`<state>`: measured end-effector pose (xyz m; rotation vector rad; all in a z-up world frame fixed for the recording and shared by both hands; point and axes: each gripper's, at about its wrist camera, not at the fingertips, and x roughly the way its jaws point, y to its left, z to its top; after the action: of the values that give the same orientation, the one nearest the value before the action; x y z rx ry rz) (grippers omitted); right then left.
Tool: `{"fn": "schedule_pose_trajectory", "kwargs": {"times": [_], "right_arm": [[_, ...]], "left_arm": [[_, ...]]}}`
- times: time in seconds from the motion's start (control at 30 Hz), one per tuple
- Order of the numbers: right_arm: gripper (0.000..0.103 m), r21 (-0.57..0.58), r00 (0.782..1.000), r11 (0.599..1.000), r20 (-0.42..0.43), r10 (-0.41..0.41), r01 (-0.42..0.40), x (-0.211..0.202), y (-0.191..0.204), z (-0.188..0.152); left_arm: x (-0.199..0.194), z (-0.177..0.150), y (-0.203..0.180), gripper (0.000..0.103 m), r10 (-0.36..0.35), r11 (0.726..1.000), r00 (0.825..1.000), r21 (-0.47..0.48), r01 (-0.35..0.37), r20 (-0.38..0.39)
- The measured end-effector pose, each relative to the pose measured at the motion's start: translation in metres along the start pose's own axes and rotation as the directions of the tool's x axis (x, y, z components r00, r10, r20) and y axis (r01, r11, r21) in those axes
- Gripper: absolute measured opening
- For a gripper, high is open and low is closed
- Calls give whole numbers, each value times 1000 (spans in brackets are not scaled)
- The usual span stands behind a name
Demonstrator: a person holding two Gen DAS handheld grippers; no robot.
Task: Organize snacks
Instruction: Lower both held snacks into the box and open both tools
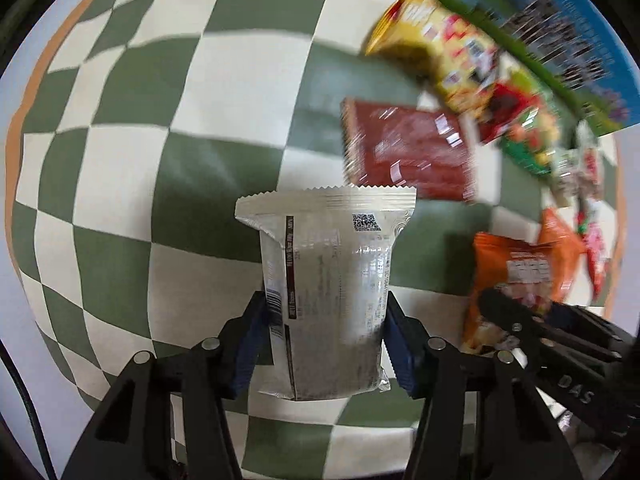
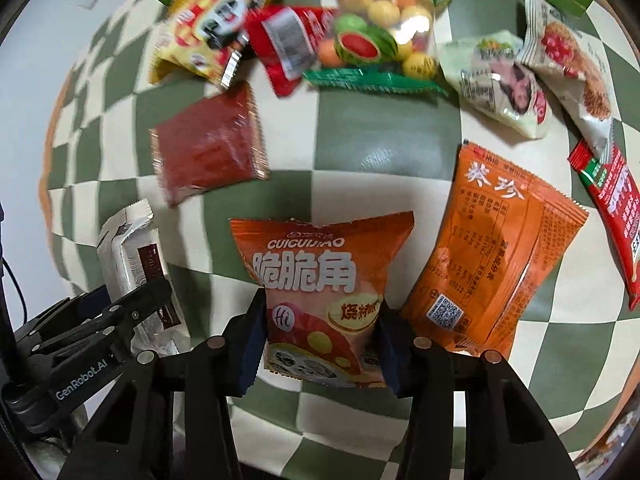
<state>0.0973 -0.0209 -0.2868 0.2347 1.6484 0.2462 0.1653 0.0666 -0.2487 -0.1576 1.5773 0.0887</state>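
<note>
My left gripper (image 1: 324, 316) is shut on a silver-white snack packet (image 1: 326, 280), holding it upright above the checkered cloth; the packet also shows in the right wrist view (image 2: 132, 264). My right gripper (image 2: 320, 316) is shut on an orange puffed snack bag (image 2: 320, 276), which also shows in the left wrist view (image 1: 516, 280). The two grippers are side by side, left one to the left. A flat orange packet (image 2: 492, 264) lies just right of the held bag. A dark red flat packet (image 2: 208, 148) lies further ahead.
A green and white checkered cloth (image 2: 380, 148) covers the table. Along its far side lie a yellow bag (image 2: 208, 32), a red packet (image 2: 288, 44), a fruit candy bag (image 2: 380, 36), pale packets (image 2: 500, 80) and a red stick packet (image 2: 612, 208). A green and blue box (image 1: 560, 32) stands behind.
</note>
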Motion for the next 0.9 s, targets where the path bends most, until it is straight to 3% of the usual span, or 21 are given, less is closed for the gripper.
{"fn": "schedule_pose_trajectory", "kwargs": {"times": [0.27, 0.43, 0.57, 0.73, 0.9], "right_arm": [[50, 12, 989, 993, 94, 118, -119, -72, -13, 13], [50, 18, 965, 985, 202, 167, -174, -142, -31, 48], [51, 23, 936, 979, 298, 189, -205, -190, -43, 77], [51, 56, 902, 982, 406, 145, -183, -233, -62, 137], [51, 74, 896, 989, 437, 84, -129, -247, -75, 202]], "left_arm": [[-86, 25, -27, 53, -113, 993, 985, 61, 106, 130], [-139, 77, -51, 53, -191, 976, 959, 143, 164, 208], [-157, 125, -78, 53, -196, 969, 949, 196, 149, 246], [-152, 194, -104, 53, -157, 971, 962, 215, 108, 224], [-126, 250, -121, 53, -126, 972, 980, 217, 91, 156]]}}
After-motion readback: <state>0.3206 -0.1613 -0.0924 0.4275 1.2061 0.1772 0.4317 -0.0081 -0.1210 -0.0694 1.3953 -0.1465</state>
